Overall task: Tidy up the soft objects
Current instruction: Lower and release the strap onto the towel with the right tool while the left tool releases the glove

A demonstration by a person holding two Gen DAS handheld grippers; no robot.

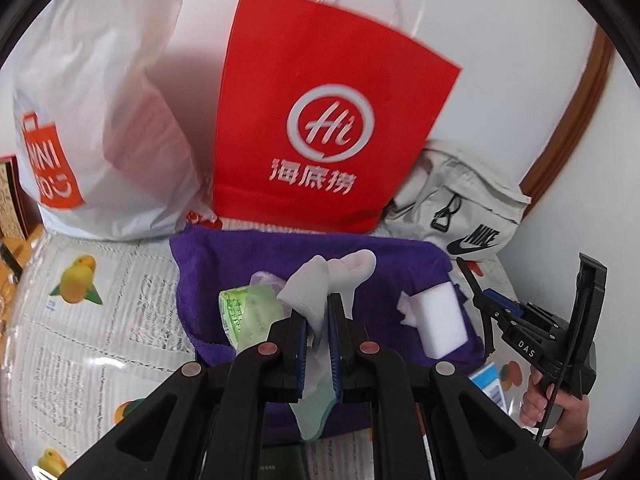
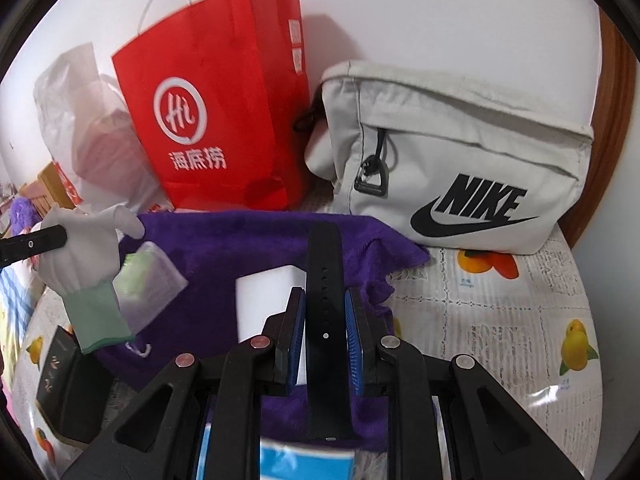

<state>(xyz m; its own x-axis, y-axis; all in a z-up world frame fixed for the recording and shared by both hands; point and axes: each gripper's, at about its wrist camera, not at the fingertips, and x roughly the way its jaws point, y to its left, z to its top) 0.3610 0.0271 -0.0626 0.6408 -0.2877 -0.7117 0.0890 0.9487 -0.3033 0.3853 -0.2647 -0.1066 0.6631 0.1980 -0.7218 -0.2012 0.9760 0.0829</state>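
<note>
**Glove and strap both in hand above the purple towel**

Progress looks partial. The left gripper (image 1: 318,320) is clamped on a white glove (image 1: 320,284) with a green cuff, hanging over the purple towel (image 1: 400,264); the right gripper (image 2: 325,332) is clamped on a black strap (image 2: 325,280) above the same towel. Neither is set down yet. Already lying on the towel are a white sponge block (image 1: 438,320) and a green packet (image 1: 244,312). Behind the towel stand a red paper bag (image 1: 332,112) and a Nike pouch (image 2: 452,160).

Only the left view shows the white Miniso bag (image 1: 100,120) clearly, and the person's hand (image 1: 556,404) on the right tool. Only the right view shows the glove's full shape and a dark box (image 2: 68,392) at the towel's near-left corner.
</note>
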